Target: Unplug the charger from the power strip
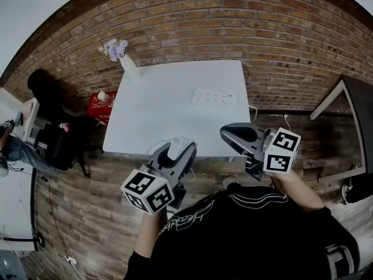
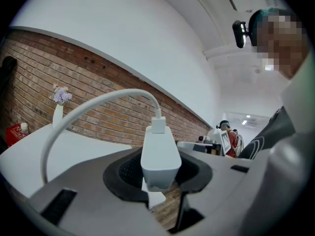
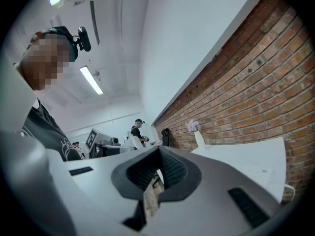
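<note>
My left gripper (image 2: 160,175) is shut on the white charger (image 2: 159,155), which stands upright between the jaws. The charger's white cable (image 2: 88,108) leaves its top and arcs away to the left. In the head view this left gripper (image 1: 179,151) hangs just off the near edge of the white table (image 1: 169,109), with the cable (image 1: 152,149) looped beside it. The white power strip (image 1: 214,98) lies flat at the table's far right, apart from the charger. To the right, the right gripper (image 1: 229,133) is shut with nothing in it, and its own view shows the right gripper (image 3: 155,175) with jaws closed together.
A white vase of purple flowers (image 1: 120,55) stands at the table's far left corner against the brick wall. A red box (image 1: 100,102) and a dark chair with a bag (image 1: 55,139) sit left of the table. A metal-framed table (image 1: 344,107) is at the right.
</note>
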`<state>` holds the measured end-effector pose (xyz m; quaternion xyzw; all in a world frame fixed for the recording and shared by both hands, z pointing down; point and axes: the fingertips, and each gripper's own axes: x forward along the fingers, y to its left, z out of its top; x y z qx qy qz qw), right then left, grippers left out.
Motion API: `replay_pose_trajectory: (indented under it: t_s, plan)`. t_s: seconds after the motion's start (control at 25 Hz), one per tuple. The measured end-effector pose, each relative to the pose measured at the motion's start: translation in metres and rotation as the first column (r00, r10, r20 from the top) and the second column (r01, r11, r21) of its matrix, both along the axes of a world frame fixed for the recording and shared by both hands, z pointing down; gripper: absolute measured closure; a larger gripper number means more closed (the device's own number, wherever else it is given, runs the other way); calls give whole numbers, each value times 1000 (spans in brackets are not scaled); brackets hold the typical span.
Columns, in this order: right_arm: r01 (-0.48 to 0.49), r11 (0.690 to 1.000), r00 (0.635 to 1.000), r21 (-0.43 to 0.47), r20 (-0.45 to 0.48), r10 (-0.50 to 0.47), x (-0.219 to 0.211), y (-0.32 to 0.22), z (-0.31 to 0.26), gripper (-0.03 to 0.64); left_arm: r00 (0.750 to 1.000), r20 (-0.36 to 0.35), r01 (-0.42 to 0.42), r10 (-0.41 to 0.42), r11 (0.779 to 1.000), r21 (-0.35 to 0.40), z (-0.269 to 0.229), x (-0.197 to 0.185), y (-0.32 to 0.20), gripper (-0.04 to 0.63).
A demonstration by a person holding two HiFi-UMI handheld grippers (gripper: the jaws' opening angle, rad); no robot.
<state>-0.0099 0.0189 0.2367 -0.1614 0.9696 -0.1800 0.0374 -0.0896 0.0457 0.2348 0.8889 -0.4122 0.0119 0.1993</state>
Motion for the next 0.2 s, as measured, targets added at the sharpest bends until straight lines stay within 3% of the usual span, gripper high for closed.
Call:
replay_pose_trajectory:
  t_s: [0.2]
  plan:
    - [0, 1000, 1000, 3, 2, 0, -2, 2, -2, 620, 1000, 2, 5, -5, 1000, 3, -3, -2, 2, 462]
